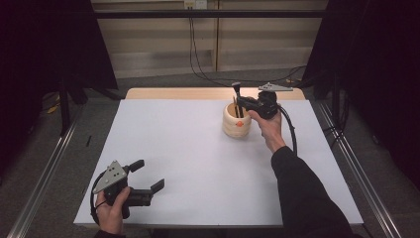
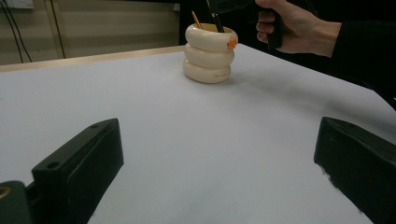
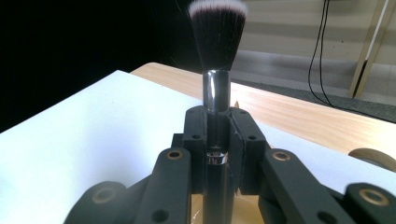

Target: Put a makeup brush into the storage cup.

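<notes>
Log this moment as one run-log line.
right gripper: shut on makeup brush, over ringed holder | left gripper: open, idle | pencil in holder

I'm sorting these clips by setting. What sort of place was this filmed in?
Probably a lab recording station, not a home: a white-topped table flanked by dark curtains, cables trailing on the floor, and handheld grippers, left and right.

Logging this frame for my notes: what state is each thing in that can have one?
Left gripper: open, holding nothing, low at the table's near left.
Right gripper: shut on the brush, above the holder.
Brush: upright, bristles up, handle down in the holder.
Holder: upright on the table, a pencil in it.
</notes>
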`<action>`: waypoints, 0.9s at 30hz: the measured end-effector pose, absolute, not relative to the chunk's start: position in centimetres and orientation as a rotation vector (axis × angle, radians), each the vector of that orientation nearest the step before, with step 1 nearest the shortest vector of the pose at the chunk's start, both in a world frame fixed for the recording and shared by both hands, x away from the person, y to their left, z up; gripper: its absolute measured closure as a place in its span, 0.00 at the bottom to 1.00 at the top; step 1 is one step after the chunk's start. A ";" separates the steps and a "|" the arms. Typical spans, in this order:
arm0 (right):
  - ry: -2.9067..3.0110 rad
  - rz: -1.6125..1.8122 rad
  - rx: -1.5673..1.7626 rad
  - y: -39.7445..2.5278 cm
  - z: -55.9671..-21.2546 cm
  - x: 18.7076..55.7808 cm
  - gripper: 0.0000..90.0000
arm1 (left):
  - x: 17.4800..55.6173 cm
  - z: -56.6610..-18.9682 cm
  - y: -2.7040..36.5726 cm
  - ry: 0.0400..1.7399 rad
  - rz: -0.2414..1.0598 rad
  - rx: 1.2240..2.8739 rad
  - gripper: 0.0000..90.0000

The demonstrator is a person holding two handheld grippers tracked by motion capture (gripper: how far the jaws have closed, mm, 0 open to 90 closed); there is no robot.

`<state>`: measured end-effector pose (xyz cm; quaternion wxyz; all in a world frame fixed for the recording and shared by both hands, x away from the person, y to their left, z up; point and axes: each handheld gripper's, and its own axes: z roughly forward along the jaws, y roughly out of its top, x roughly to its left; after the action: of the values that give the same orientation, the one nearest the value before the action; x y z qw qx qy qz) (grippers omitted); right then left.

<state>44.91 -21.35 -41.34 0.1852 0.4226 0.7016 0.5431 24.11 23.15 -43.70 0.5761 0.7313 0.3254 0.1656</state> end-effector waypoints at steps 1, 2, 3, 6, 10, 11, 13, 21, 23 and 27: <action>1.979 1.525 1.193 -21.4 -41.4 44.9 0.87 | 24.1 -43.7 23.2 0.757 0.392 1.716 0.01; 1.981 1.522 1.196 -21.4 -41.5 44.9 0.87 | 24.1 -43.7 23.2 0.757 0.392 1.717 0.01; 1.984 1.517 1.192 -21.4 -41.6 44.9 0.87 | 24.1 -43.7 23.2 0.755 0.389 1.718 0.01; 1.981 1.517 1.205 -21.6 -41.8 44.8 0.87 | 24.1 -43.7 23.2 0.763 0.389 1.716 0.01; 1.986 1.515 1.206 -21.7 -42.1 44.7 0.87 | 24.1 -43.7 23.1 0.763 0.389 1.707 0.01; 1.986 1.518 1.212 -21.7 -42.1 44.7 0.87 | 24.1 -43.7 23.0 0.767 0.387 1.704 0.01; 1.988 1.516 1.229 -21.7 -42.3 44.8 0.87 | 24.1 -43.7 23.0 0.762 0.387 1.707 0.01; 1.994 1.504 1.221 -21.7 -42.3 44.8 0.86 | 24.1 -43.7 23.2 0.757 0.395 1.716 0.01; 1.991 1.508 1.222 -21.7 -42.4 44.8 0.84 | 24.1 -43.7 23.2 0.759 0.394 1.717 0.01; 1.997 1.512 1.216 -21.6 -42.4 44.8 0.82 | 24.2 -43.7 23.1 0.761 0.390 1.717 0.01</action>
<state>44.79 -21.56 -42.41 0.1775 0.4298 0.7058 0.5345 24.19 23.11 -43.71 0.5745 0.7327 0.3246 0.1666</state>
